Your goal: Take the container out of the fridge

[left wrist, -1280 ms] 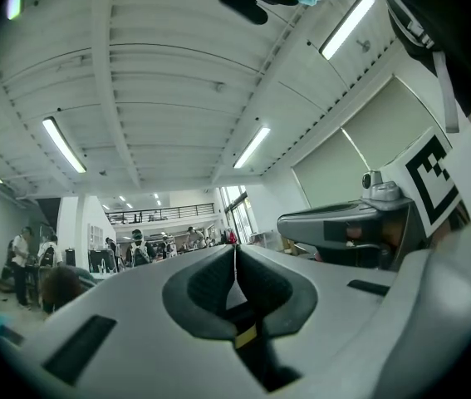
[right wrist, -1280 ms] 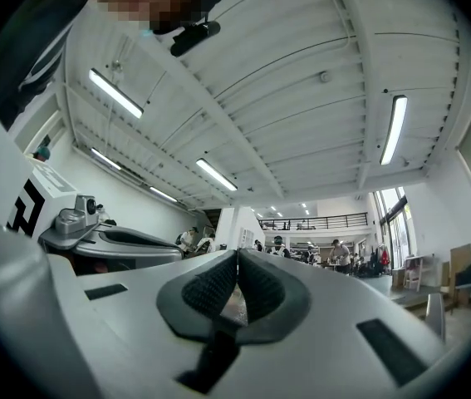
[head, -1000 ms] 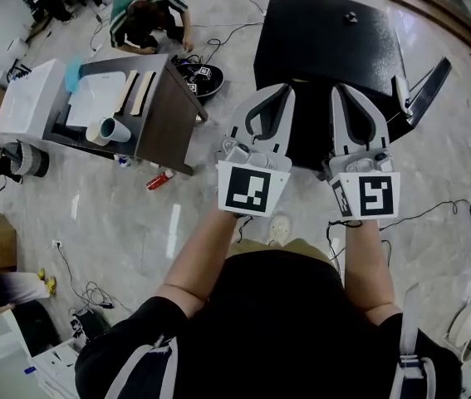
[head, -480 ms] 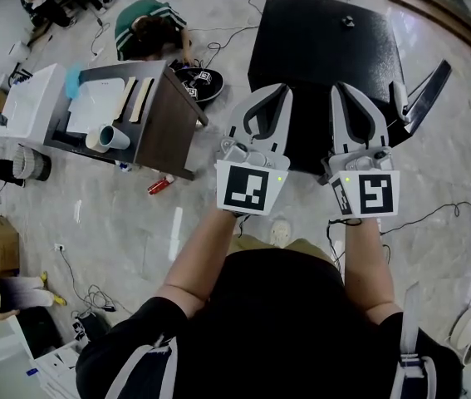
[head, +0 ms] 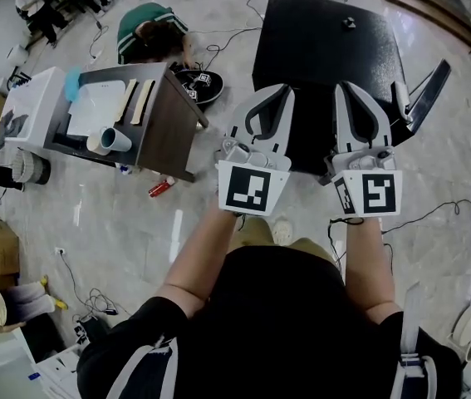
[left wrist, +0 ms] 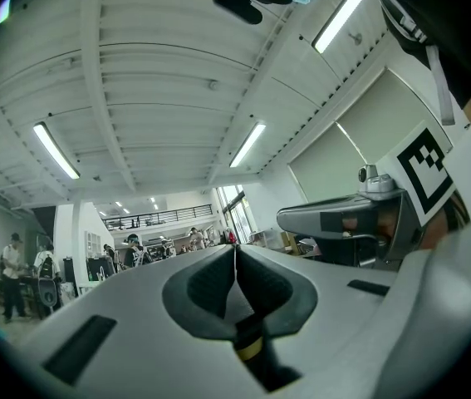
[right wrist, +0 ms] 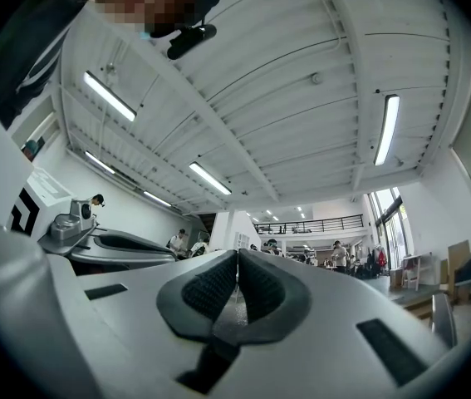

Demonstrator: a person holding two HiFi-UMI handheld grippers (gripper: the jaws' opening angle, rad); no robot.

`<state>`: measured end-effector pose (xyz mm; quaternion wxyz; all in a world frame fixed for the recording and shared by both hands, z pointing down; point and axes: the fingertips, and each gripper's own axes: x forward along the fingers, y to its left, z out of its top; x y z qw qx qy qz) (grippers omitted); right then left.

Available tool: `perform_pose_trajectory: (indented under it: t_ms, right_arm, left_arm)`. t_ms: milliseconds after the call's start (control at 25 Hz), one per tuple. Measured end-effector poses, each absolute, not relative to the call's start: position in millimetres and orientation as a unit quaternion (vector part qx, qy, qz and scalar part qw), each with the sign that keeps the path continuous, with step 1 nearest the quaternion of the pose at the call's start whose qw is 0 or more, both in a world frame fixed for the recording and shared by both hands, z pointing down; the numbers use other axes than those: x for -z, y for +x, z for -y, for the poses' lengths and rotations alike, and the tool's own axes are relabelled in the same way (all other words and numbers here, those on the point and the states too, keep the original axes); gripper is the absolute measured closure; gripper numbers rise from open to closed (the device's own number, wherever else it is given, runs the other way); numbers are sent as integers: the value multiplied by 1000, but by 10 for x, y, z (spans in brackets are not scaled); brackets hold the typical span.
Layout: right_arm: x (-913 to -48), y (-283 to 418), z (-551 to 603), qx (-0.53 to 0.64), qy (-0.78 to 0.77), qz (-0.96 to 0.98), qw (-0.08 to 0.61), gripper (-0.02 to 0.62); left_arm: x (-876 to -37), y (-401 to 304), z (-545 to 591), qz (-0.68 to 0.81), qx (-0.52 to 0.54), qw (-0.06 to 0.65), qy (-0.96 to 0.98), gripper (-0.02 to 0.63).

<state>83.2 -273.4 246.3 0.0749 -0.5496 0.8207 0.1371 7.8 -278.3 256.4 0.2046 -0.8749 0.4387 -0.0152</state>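
From above in the head view, the fridge (head: 326,40) is a black box straight ahead. A black panel (head: 430,80), apparently its door, angles out at its right side. I see no container in any view; the fridge's inside is hidden. My left gripper (head: 282,88) and right gripper (head: 344,86) are held side by side at chest height over the fridge's near edge. In the left gripper view the left gripper (left wrist: 235,248) is shut with nothing between its pads. In the right gripper view the right gripper (right wrist: 237,254) is likewise shut and empty. Both point slightly upward at a ceiling and a distant hall.
A brown table (head: 164,119) stands to the left with a white tray (head: 94,105) and a tipped cup (head: 115,138) on it. A person (head: 154,32) crouches behind it. A red can (head: 160,187) and cables lie on the marble floor.
Both grippers keep their places and stay shut. Only the head view shifts slightly.
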Motion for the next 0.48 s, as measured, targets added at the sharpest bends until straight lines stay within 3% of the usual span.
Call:
perform_pose_trajectory:
  t_ms: [480]
  right_arm:
    - [-2416,644,2875,-134,-591,-793,59,558]
  left_arm:
    - [-2602,-120,3023,-396,19,188,-899,581]
